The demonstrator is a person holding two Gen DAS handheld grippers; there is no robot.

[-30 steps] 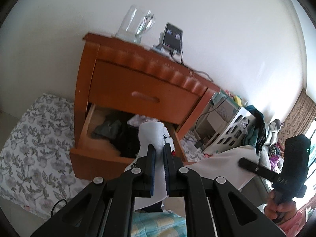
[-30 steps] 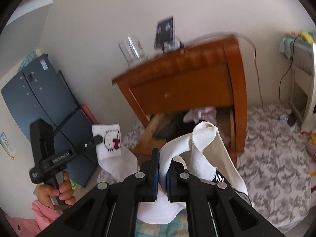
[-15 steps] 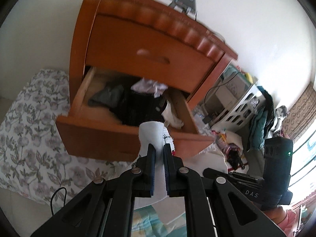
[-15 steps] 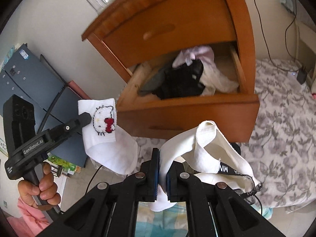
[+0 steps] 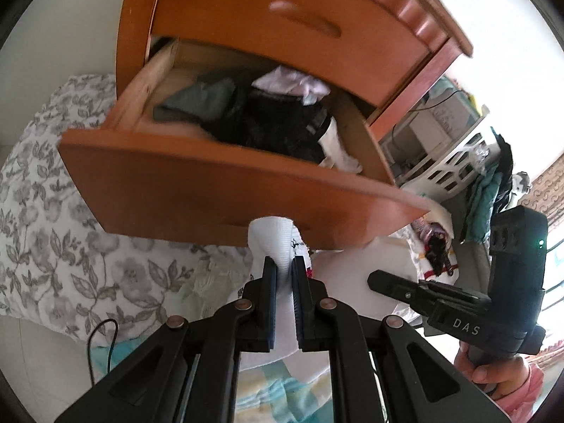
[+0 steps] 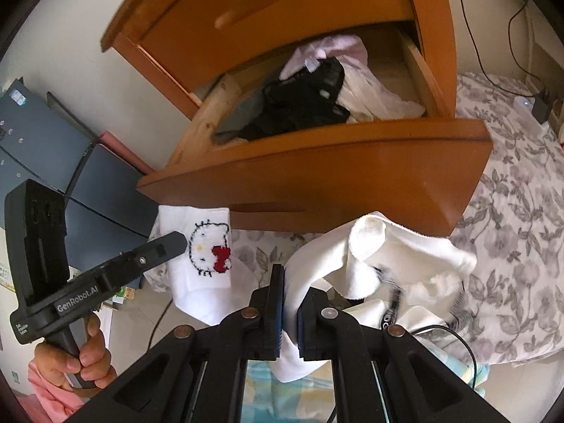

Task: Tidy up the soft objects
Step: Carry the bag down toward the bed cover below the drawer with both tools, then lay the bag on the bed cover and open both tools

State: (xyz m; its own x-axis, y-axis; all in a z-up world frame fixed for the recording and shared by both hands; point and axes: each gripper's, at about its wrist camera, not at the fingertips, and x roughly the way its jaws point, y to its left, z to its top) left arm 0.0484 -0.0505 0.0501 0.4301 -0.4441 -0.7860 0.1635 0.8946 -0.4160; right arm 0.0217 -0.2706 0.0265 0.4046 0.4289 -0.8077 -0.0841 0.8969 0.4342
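Observation:
My left gripper is shut on a white sock; in the right wrist view that sock shows a cat face with a red bow. My right gripper is shut on a white garment with black print that hangs to the right. Both are held just in front of and below the open lower drawer of a wooden nightstand. The drawer holds black, grey, pink and white clothes.
A floral grey mat lies on the floor under the nightstand. A white laundry basket with clothes stands to the right. Dark blue panels lean to the left. A charger and cable lie on the mat.
Both grippers have moved closer to the nightstand and tipped down toward the open drawer, still holding the sock and the garment. The nightstand's top has left the view.

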